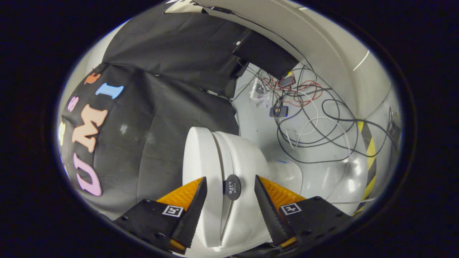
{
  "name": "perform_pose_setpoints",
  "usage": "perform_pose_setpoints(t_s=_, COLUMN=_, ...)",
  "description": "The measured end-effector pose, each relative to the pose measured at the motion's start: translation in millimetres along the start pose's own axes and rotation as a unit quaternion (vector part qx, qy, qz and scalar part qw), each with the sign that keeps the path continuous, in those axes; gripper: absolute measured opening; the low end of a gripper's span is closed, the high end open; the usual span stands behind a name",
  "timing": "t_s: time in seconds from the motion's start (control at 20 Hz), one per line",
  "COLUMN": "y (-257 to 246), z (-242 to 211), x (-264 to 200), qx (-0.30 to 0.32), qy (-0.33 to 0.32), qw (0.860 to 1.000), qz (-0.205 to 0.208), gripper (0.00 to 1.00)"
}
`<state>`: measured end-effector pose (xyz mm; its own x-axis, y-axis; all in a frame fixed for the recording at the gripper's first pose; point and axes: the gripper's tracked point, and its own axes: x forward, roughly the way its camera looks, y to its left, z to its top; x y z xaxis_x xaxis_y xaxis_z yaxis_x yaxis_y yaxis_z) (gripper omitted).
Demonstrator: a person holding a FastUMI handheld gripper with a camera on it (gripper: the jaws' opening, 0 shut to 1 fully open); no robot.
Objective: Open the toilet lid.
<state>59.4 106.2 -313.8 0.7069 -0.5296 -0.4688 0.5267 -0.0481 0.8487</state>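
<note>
The booth's black cloth wall hangs slack on the left, with room between it and the toilet lid. The gripper stands wide open, holding nothing; its fingers straddle the lid's front edge and the dark round tab stuck there, each finger clear of the porcelain by a gap. The lid looks only slightly parted from the seat, a thin seam running between them. The toilet bowl swells out past the right finger. Beyond it lies pale floor, open near the bowl, then strewn with tangled cables. A yellow-and-black striped edge borders the far right.
</note>
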Motion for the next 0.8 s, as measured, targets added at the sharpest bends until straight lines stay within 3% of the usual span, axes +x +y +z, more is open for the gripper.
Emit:
perform_pose_setpoints(t_s=0.3, y=4.8, z=6.2, x=13.3, qx=-0.005, qy=0.009, qw=1.0, qz=0.024, gripper=0.83)
perform_pose_setpoints(t_s=0.8, y=-5.9, z=14.7, x=23.9, qx=0.014, qy=0.014, qw=0.999, qz=0.031, gripper=0.83)
